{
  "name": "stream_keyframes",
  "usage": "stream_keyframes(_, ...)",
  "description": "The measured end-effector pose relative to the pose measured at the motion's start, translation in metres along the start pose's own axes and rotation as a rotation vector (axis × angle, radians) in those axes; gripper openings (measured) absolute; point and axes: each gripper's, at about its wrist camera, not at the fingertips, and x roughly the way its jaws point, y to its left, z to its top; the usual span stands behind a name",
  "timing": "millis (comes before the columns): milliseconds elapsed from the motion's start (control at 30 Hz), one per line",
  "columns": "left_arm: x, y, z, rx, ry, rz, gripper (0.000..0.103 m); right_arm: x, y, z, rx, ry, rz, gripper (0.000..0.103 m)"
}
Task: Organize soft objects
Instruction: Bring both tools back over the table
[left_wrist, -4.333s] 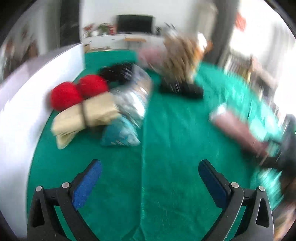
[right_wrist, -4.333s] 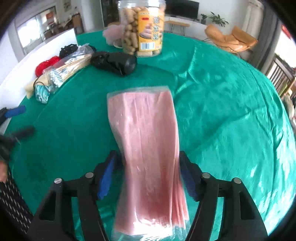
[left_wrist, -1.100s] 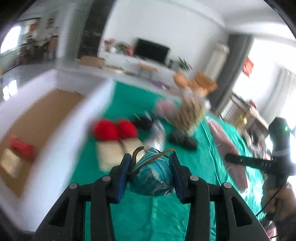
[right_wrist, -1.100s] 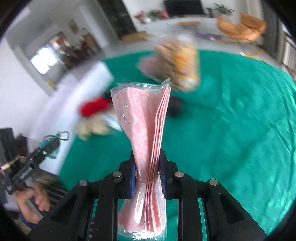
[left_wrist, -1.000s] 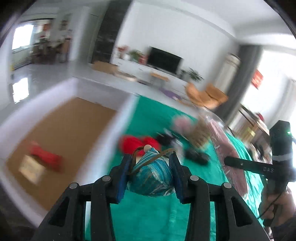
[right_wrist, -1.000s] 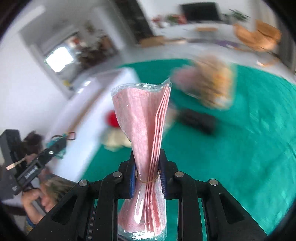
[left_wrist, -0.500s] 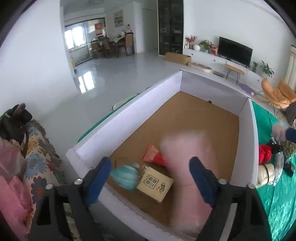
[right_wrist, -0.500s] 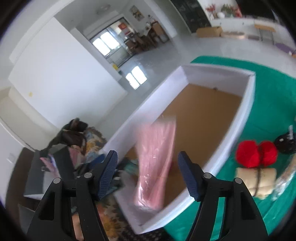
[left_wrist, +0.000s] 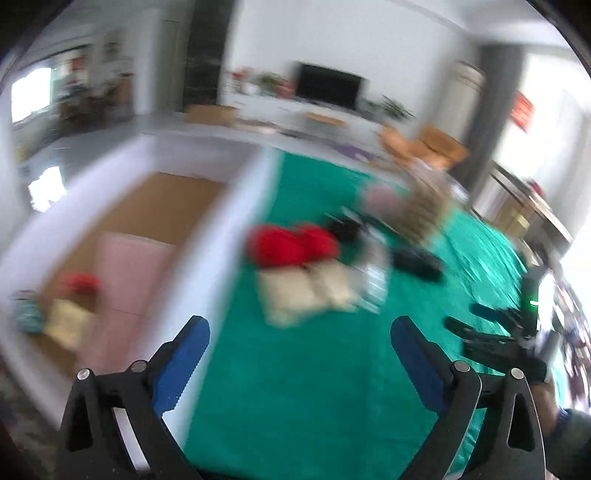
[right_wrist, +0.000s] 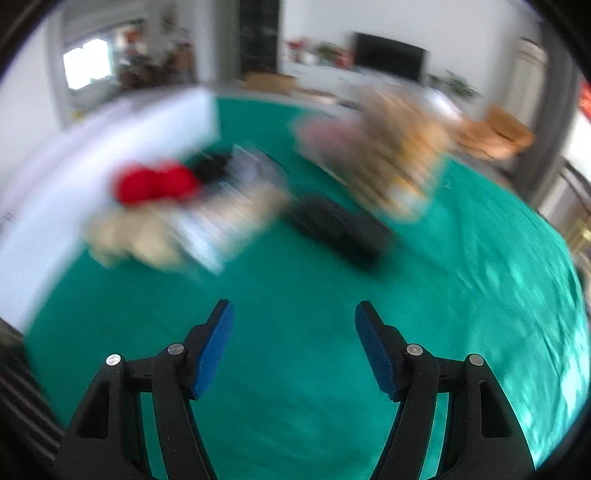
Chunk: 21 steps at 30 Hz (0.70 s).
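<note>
The white box (left_wrist: 218, 236) with a brown floor holds the pink pack (left_wrist: 125, 269) and the teal pouch (left_wrist: 27, 317). My left gripper (left_wrist: 298, 325) hangs over the green cloth beside the box wall; its jaws are opening and nothing is between them. My right gripper (right_wrist: 294, 308) stands open and empty above the cloth. Ahead of both lie red balls (right_wrist: 155, 182), a beige bundle (right_wrist: 125, 236), a clear packet (right_wrist: 229, 210) and a black roll (right_wrist: 340, 229). Both views are blurred.
A snack jar (right_wrist: 402, 162) and a pink soft thing (right_wrist: 325, 136) stand at the back of the green cloth (right_wrist: 461, 280). A red item (left_wrist: 81, 282) and a beige carton (left_wrist: 66, 325) also lie in the box. The box wall (right_wrist: 110, 147) runs along the left.
Both grippers swung from over the box back to the green cloth. The pink pack and teal pouch, dropped half a second ago, now lie in the box. The left jaws stand wider.
</note>
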Motion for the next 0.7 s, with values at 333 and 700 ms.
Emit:
stream_keyframes(333, 0.118, -0.104, -0.039, 0.230, 0.180, 0.029, 0.098, -0.006, -0.048, -0.052, 0.096, -0.017, -0.013, 0.076)
stream_keyframes(700, 0.142, -0.099, -0.058, 0.215, 0.189, 0.063, 0.098, -0.017, -0.049, -0.064, 0.144, -0.004, -0.004, 0.082)
